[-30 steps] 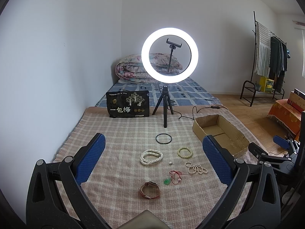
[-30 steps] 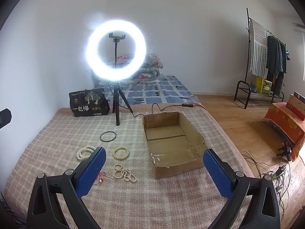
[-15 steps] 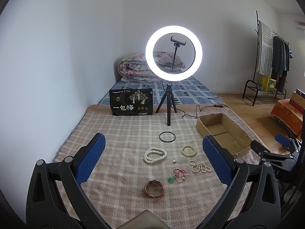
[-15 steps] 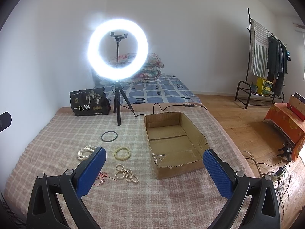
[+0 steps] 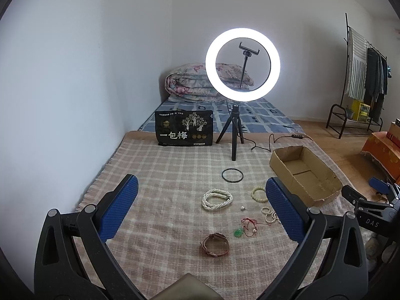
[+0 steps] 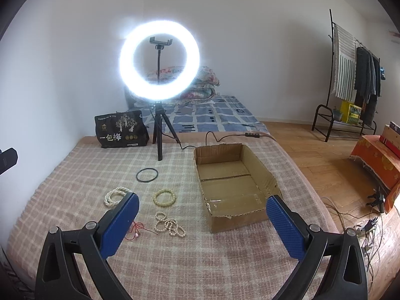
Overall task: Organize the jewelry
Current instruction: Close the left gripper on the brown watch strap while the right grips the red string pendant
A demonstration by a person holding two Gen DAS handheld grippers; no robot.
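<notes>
- Both grippers are held above a plaid blanket [image 5: 162, 175], jaws spread wide and holding nothing: the left gripper [image 5: 200, 210] and the right gripper [image 6: 201, 221].
- The jewelry lies loose on the blanket, mostly framed between the left jaws, none of it touched.
- Nearest the left jaws is a brown strap watch [image 5: 215, 245]. It looks light with a stiff case; the strap loop seems the best place to pinch.
- Just beyond it lies a green pendant on red cord [image 5: 246, 227]. The thin, limp cord would likely slip, so the pendant itself is the safer hold.
- Centred farther out is a coiled white pearl strand [image 5: 217, 199], probably floppy and prone to trailing; gather several loops at once.
- A pale green bead bracelet [image 6: 164, 197] and a cream bead string [image 6: 170, 224] lie between the right jaws, left of centre. Farther off is a black ring bangle [image 6: 147, 174], which looks rigid and thin.
- The cardboard box [image 6: 260, 172] sits open and empty, straight ahead between the right jaws.
- A tiny pale bead or stud [image 5: 242, 208] is too small to identify.
- The left view's right finger hides part of the cream string; the right view's left finger hides the pendant and part of the pearls.
</notes>
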